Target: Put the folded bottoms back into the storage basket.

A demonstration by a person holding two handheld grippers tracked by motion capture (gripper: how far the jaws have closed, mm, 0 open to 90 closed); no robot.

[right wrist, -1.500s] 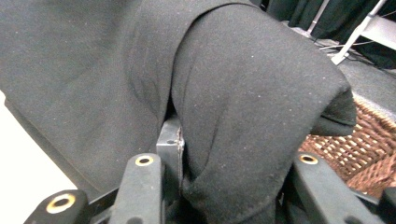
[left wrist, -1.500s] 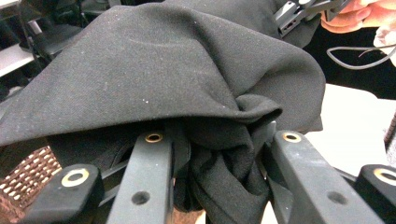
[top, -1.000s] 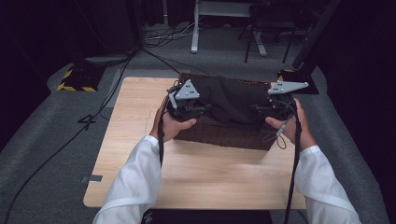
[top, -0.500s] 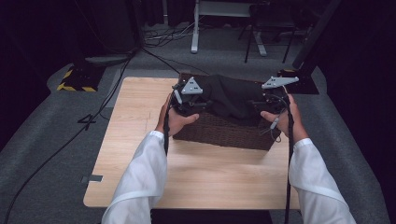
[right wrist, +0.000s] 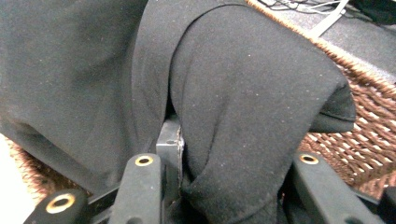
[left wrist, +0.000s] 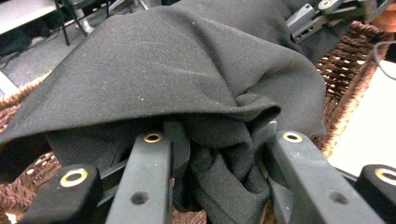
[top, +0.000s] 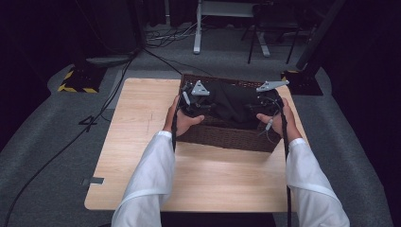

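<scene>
At the left, the person's left gripper [top: 195, 100] has its fingers [left wrist: 149, 179] pinched tight on a bunched fold of the black cloth [top: 234, 101], which spills out between them in the left gripper view. The grip sits at the cloth's left end, just over the left side of the brown wicker basket [top: 227, 137]. The cloth itself lies slung across the basket's open top, sagging into it in the middle. At the right, the right gripper [top: 268, 101] does the same: its fingers [right wrist: 142, 186] are clamped on a thick wad of the cloth at the right end, with the woven rim just beyond. Holding both ends apart like this keeps the fabric spread, I would judge, so it can be lowered into the basket flat rather than in a heap.

The basket stands toward the far edge of a pale wooden desk [top: 142, 142], whose near half is bare. Around it is grey carpet, with black cables [top: 71, 137] trailing across the floor on the left, a yellow-and-black striped block [top: 78, 81] beyond, and a white stand [top: 198, 28] in the dark background.
</scene>
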